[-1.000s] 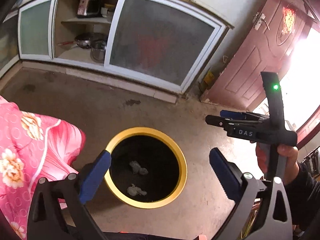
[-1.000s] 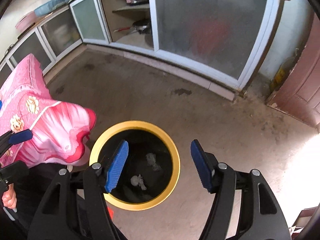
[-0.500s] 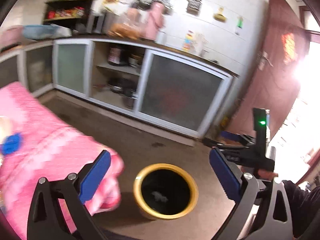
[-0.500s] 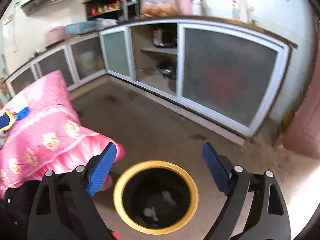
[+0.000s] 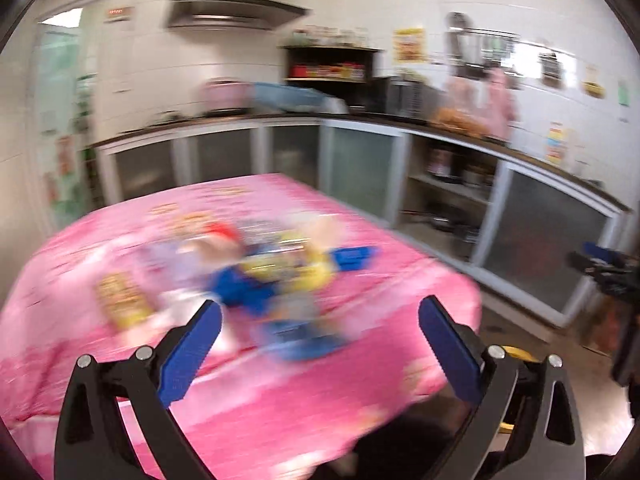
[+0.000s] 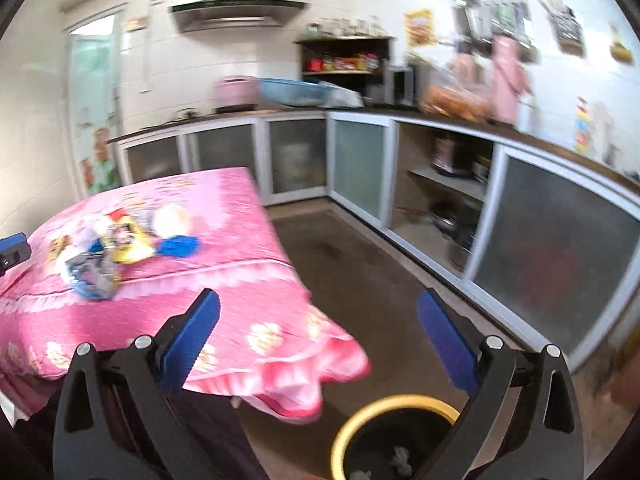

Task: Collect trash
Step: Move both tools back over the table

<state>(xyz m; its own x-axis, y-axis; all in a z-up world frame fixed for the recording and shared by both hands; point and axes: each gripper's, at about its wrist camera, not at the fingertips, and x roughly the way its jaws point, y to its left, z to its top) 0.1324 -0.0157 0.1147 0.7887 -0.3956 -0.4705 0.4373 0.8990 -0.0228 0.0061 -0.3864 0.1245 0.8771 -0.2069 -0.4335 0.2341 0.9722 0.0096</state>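
Observation:
Blurred in the left wrist view, a pile of wrappers (image 5: 280, 276) in blue, yellow and white lies on the pink flowered tablecloth (image 5: 280, 400). My left gripper (image 5: 319, 312) hangs open in front of it, holding nothing. The same wrappers (image 6: 120, 248) sit far left on the tablecloth (image 6: 224, 208) in the right wrist view. My right gripper (image 6: 318, 300) has its jaws opening wide with nothing between them, above the yellow-rimmed black bin (image 6: 400, 402) on the floor. Crumpled paper (image 6: 400, 458) lies inside. The bin's rim (image 5: 516, 354) peeks past the left gripper's finger.
White cabinets with frosted doors (image 6: 560, 240) line the walls, one bay open with pots on its shelves (image 6: 444, 216). A cluttered counter (image 6: 460, 116) and a range hood (image 6: 236, 12) are behind. Bare concrete floor (image 6: 360, 264) lies between table and cabinets.
Both cameras swung up and left from looking down into the bin to facing the table and kitchen. The right gripper's jaws spread wider. The bin dropped to the bottom edge of both views.

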